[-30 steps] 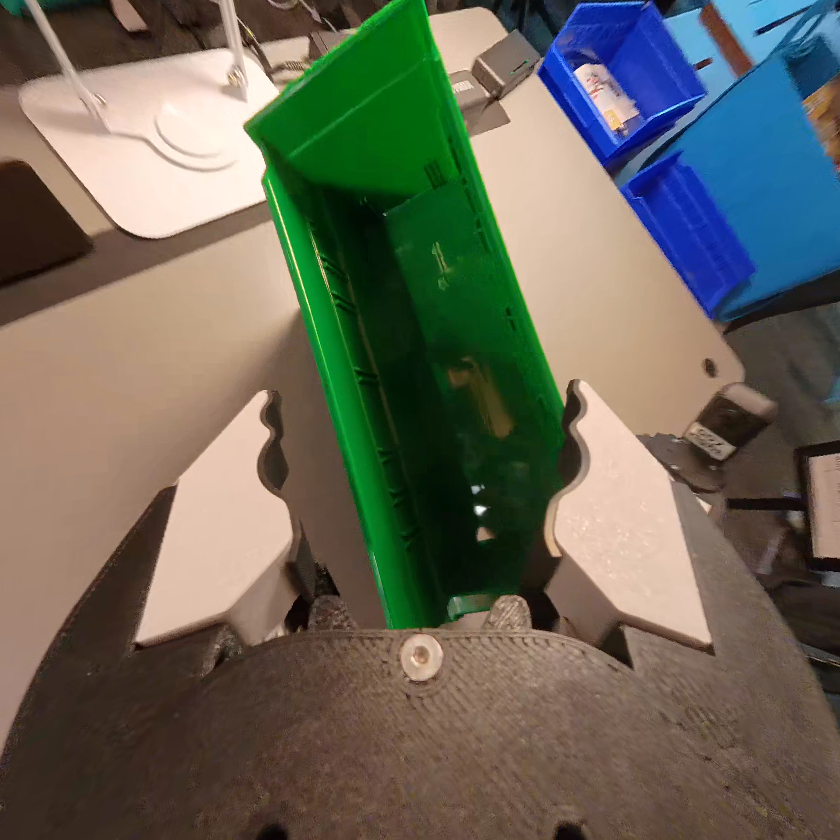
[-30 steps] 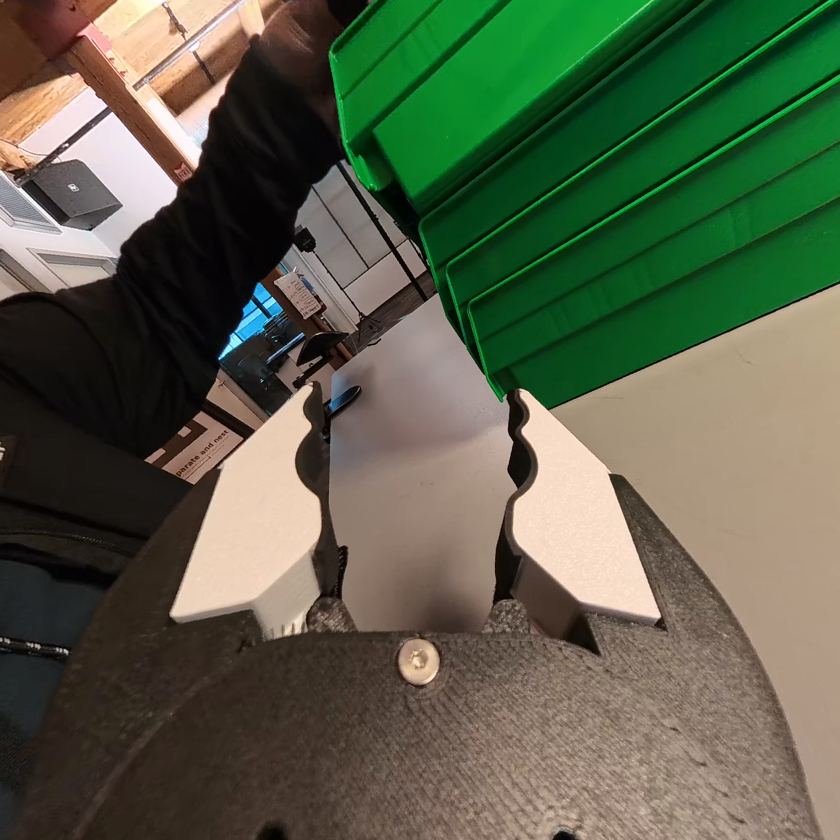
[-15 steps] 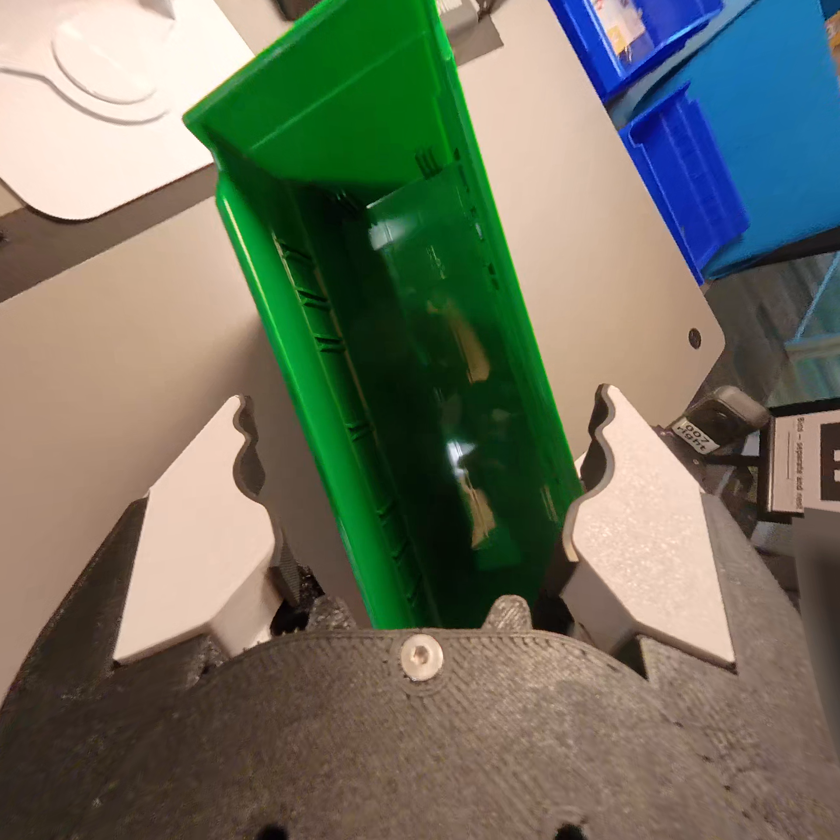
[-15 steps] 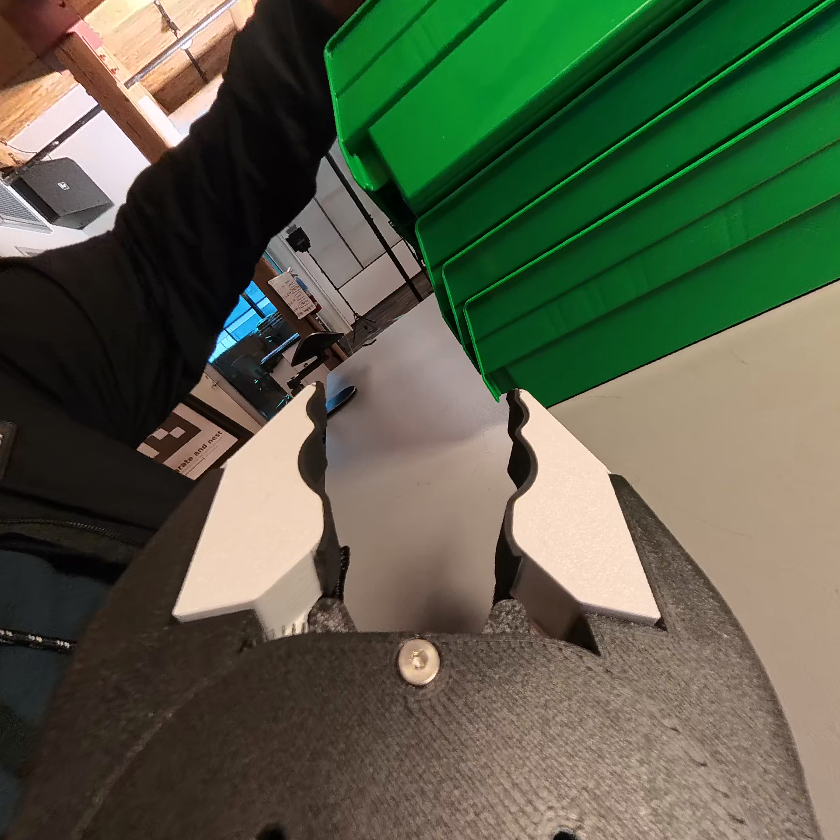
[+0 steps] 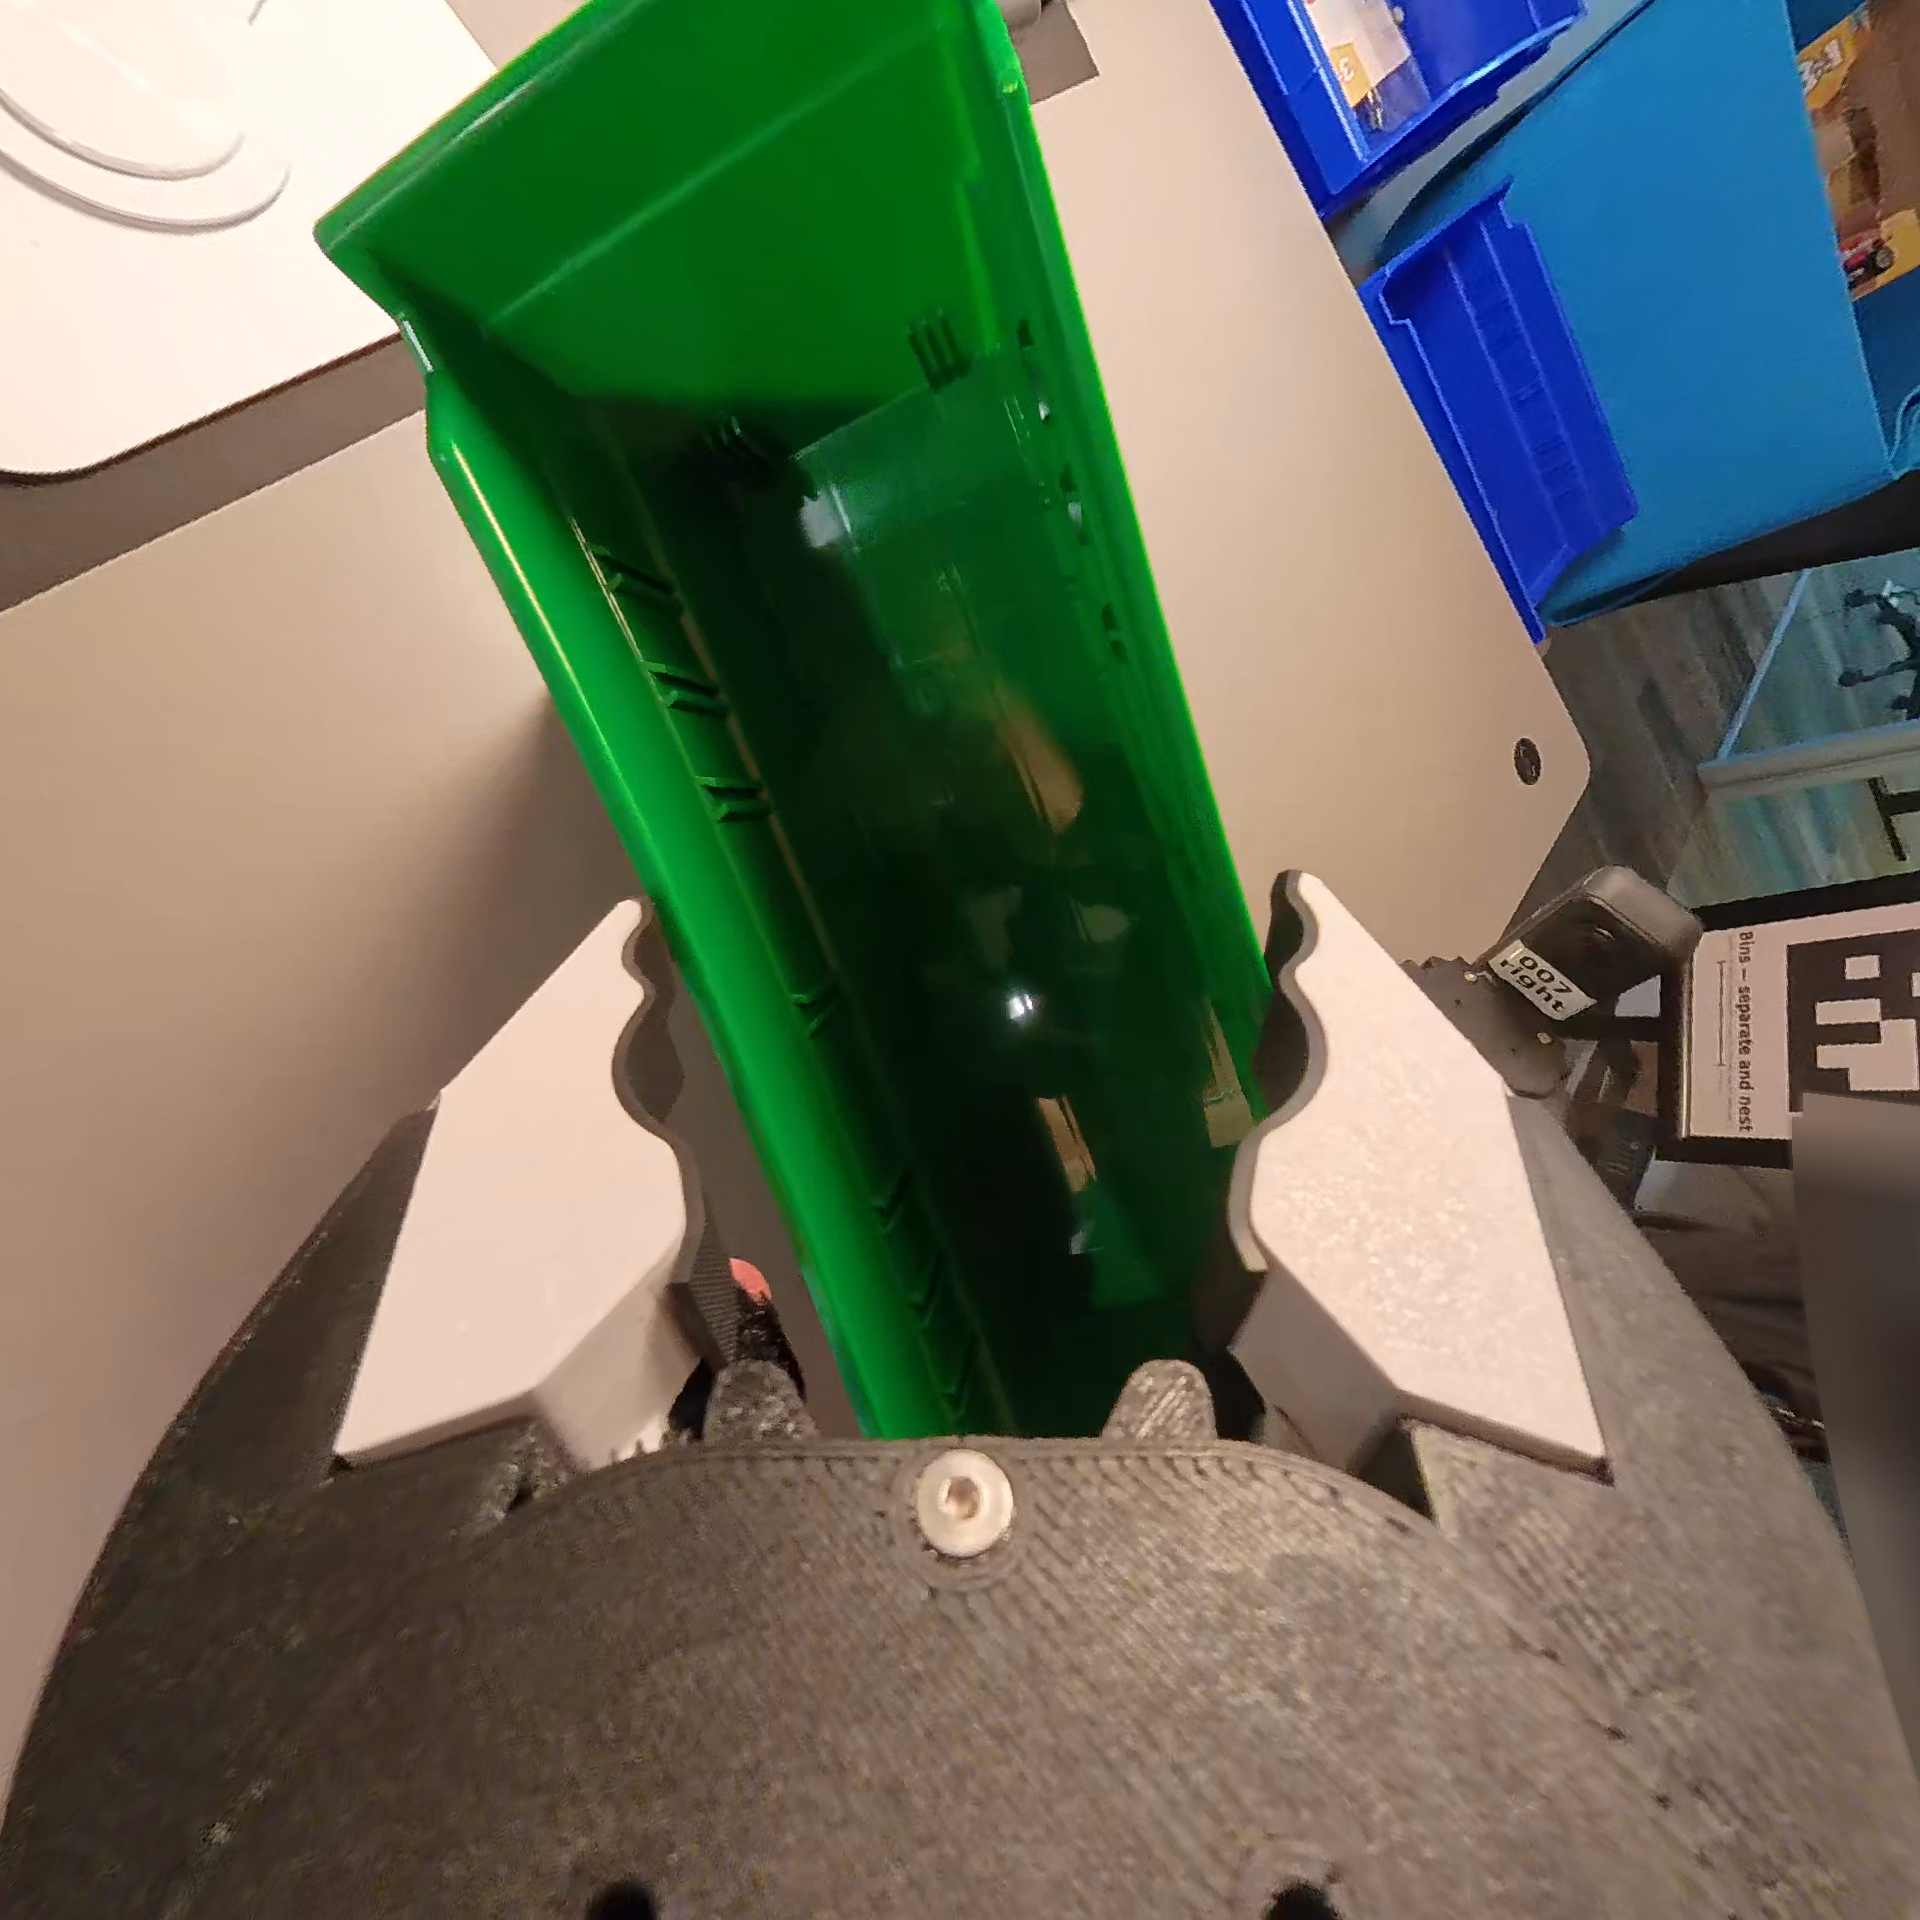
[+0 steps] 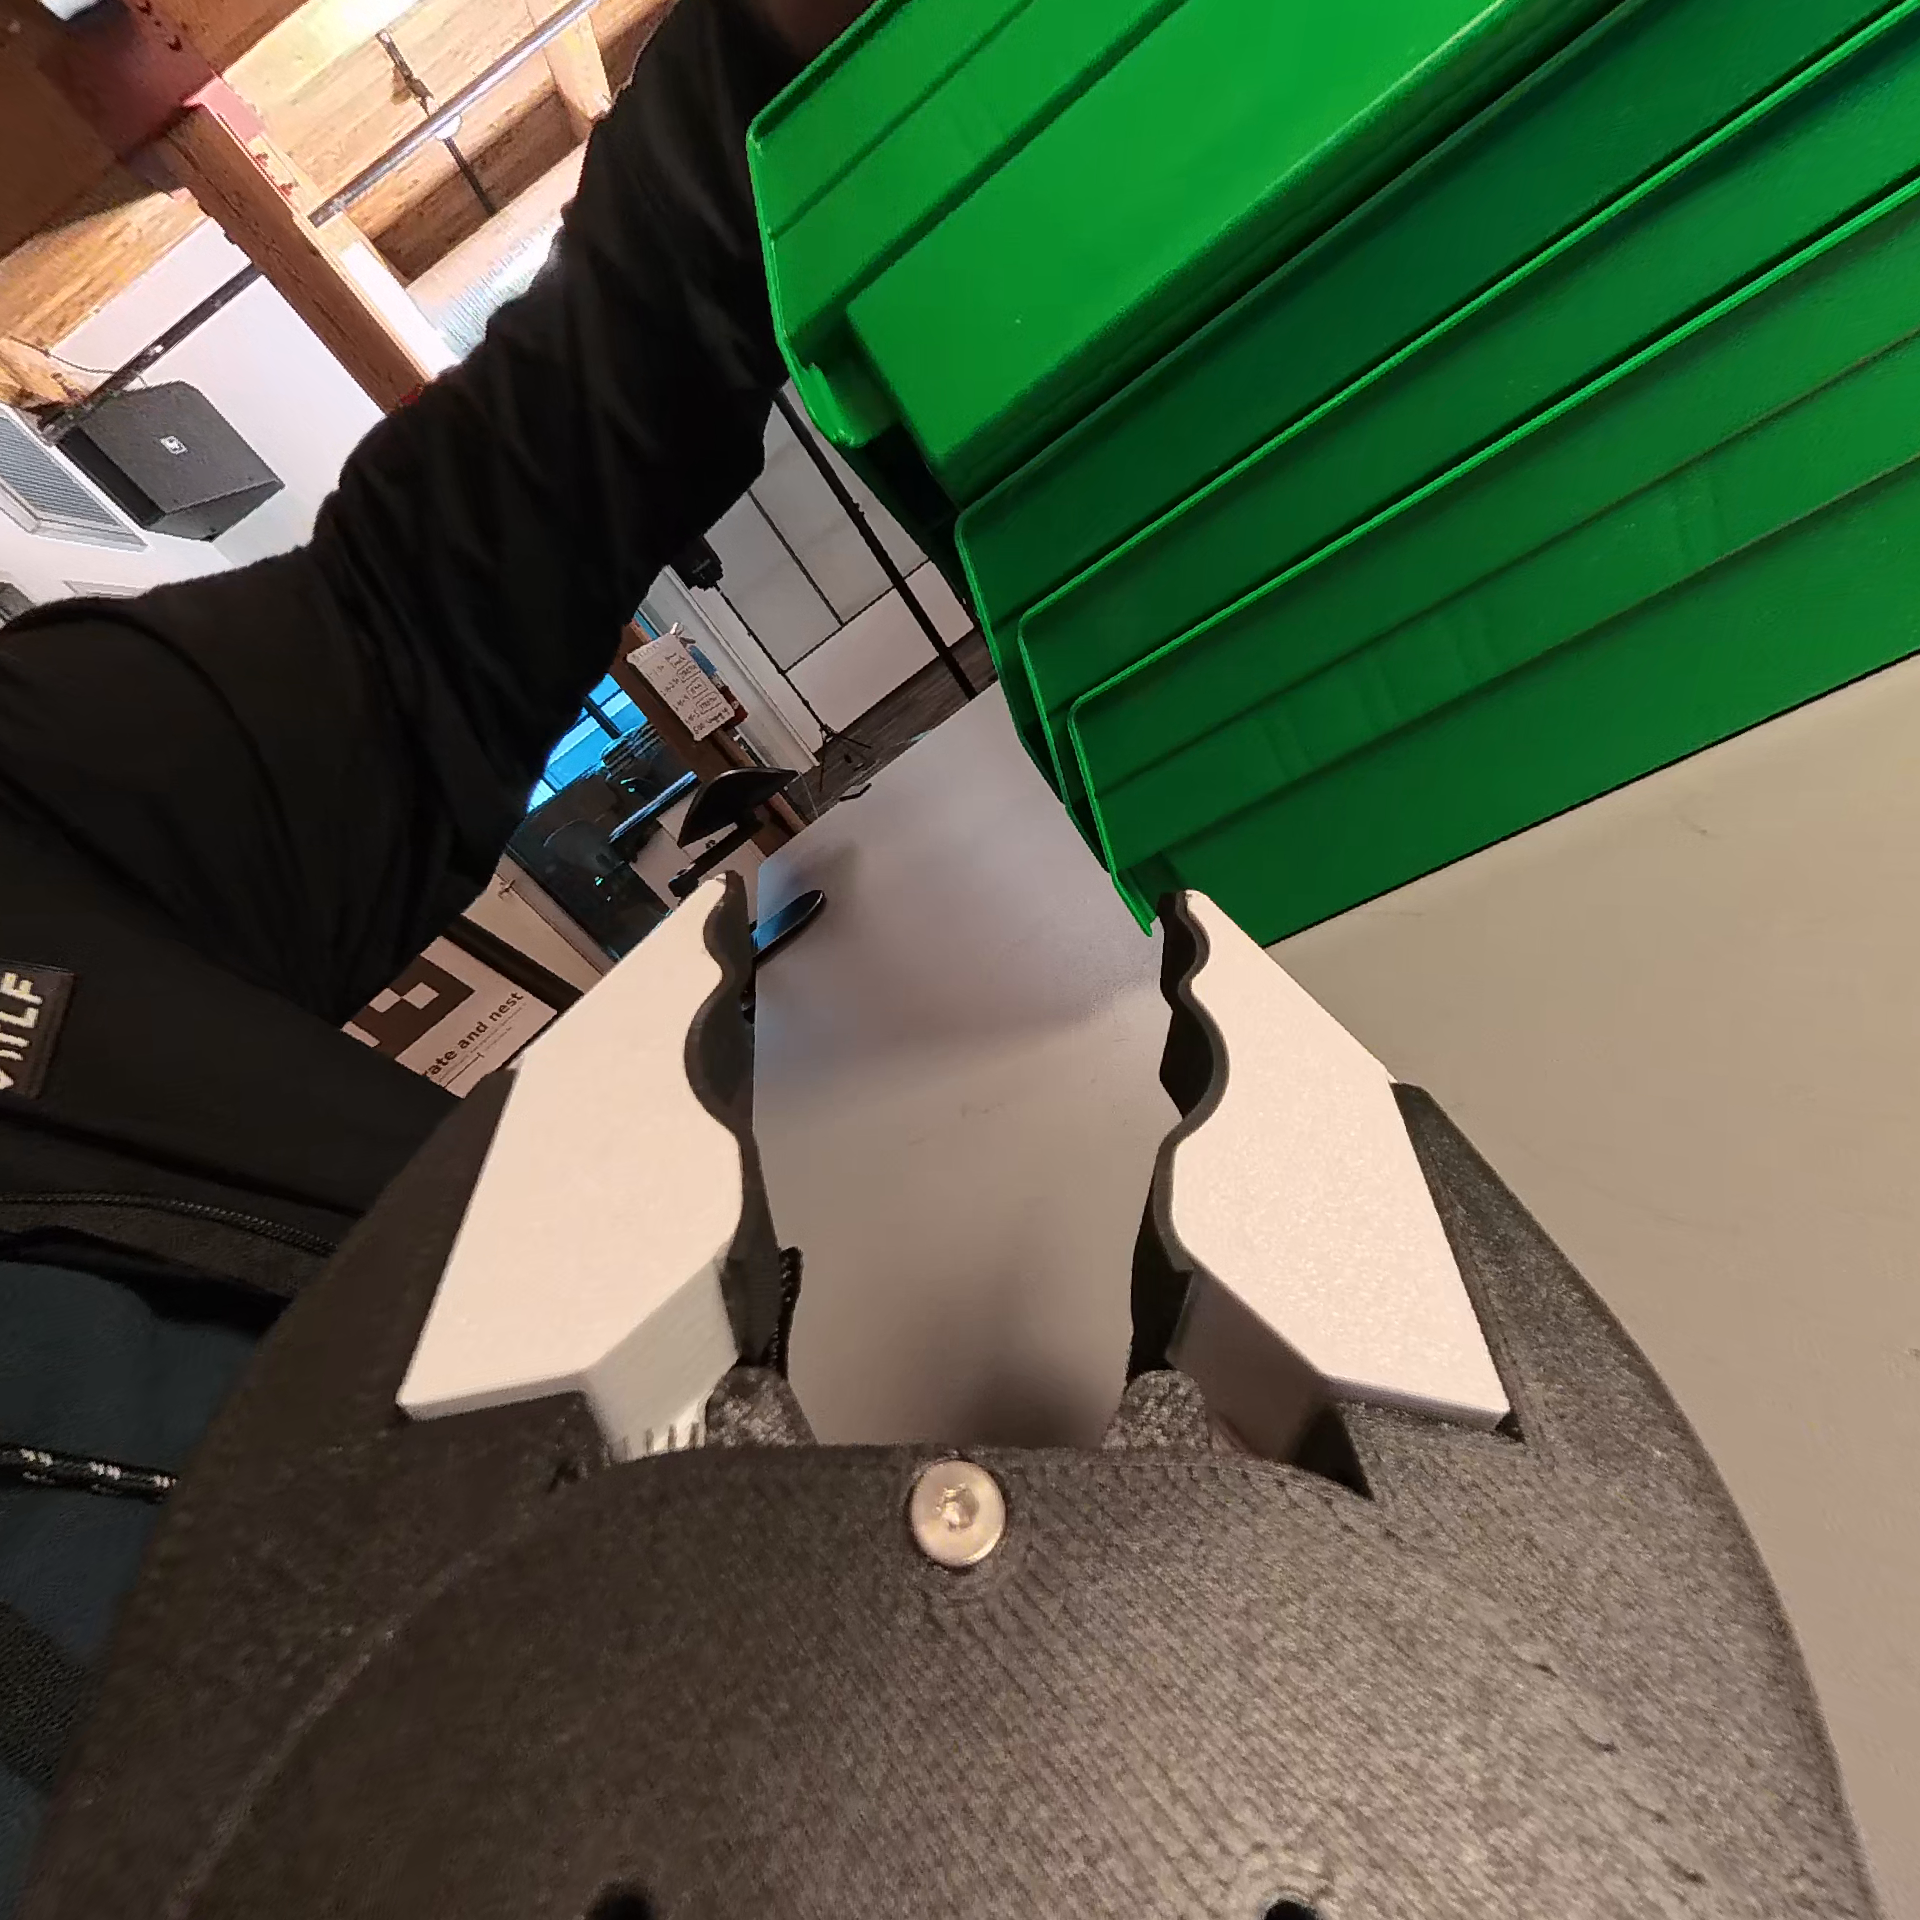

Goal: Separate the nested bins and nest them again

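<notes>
Jaws narrowed around green bin (image 5: 883, 727), touching

Green bin (image 5: 790, 582) near end hidden behind tool body, stacked bins (image 6: 1455, 520) cropped top/right, blue bins (image 5: 1455, 343) cropped.

Both grippers (image 5: 956, 966) (image 6: 951, 977) are showing a rough black body, white wavy-edged fingers (image 6: 603, 1174), and a silver screw (image 6: 956, 1509). The person is wearing a black sleeve (image 6: 499, 499).

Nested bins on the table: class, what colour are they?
The nested bins are bright green, plainest in the right wrist view.
</notes>
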